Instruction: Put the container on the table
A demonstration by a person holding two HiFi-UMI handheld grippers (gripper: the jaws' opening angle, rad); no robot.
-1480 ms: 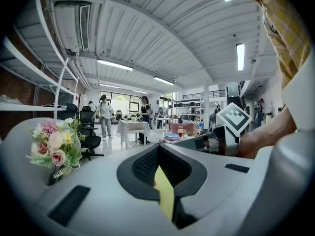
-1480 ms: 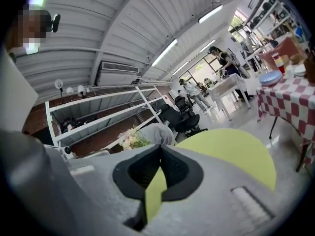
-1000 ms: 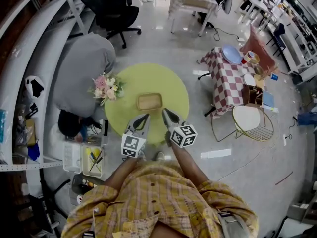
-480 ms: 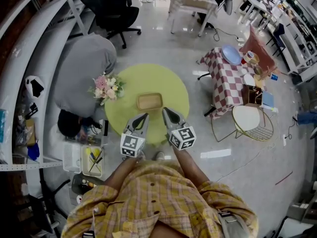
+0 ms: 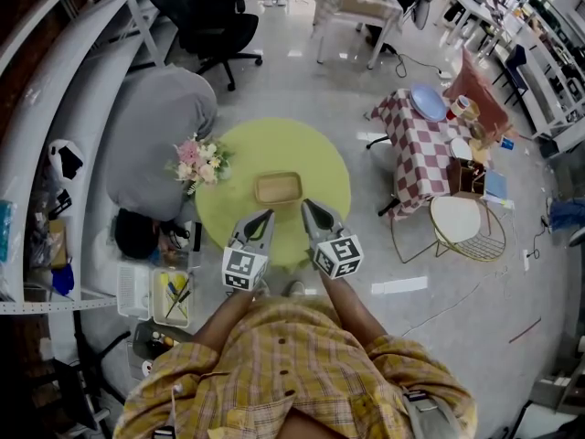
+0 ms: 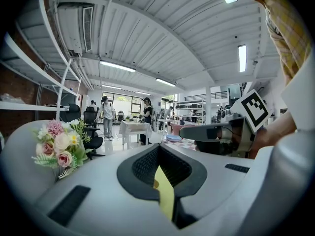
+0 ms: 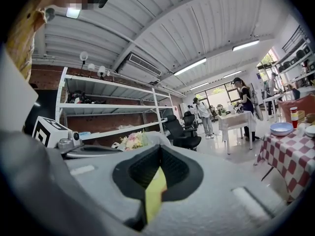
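A shallow tan container (image 5: 277, 187) rests at the middle of a round yellow-green table (image 5: 311, 154). Neither gripper touches it. My left gripper (image 5: 265, 218) hovers over the table's near edge, jaws pressed together and empty. My right gripper (image 5: 310, 208) is beside it, a little nearer the container, also shut and empty. In the left gripper view the left gripper (image 6: 158, 154) shows only a thin yellow slit of table between its jaws. The right gripper view shows the right gripper (image 7: 159, 152) the same way. The container is hidden in both gripper views.
A flower bouquet (image 5: 197, 161) stands at the table's left edge, with a crouching person in grey (image 5: 155, 122) just beyond. Floor bins (image 5: 169, 295) lie front left. A checked table (image 5: 422, 149) and a white wire chair (image 5: 462, 222) stand to the right.
Both grippers hold almost still. The crouching person at the left has shifted slightly.
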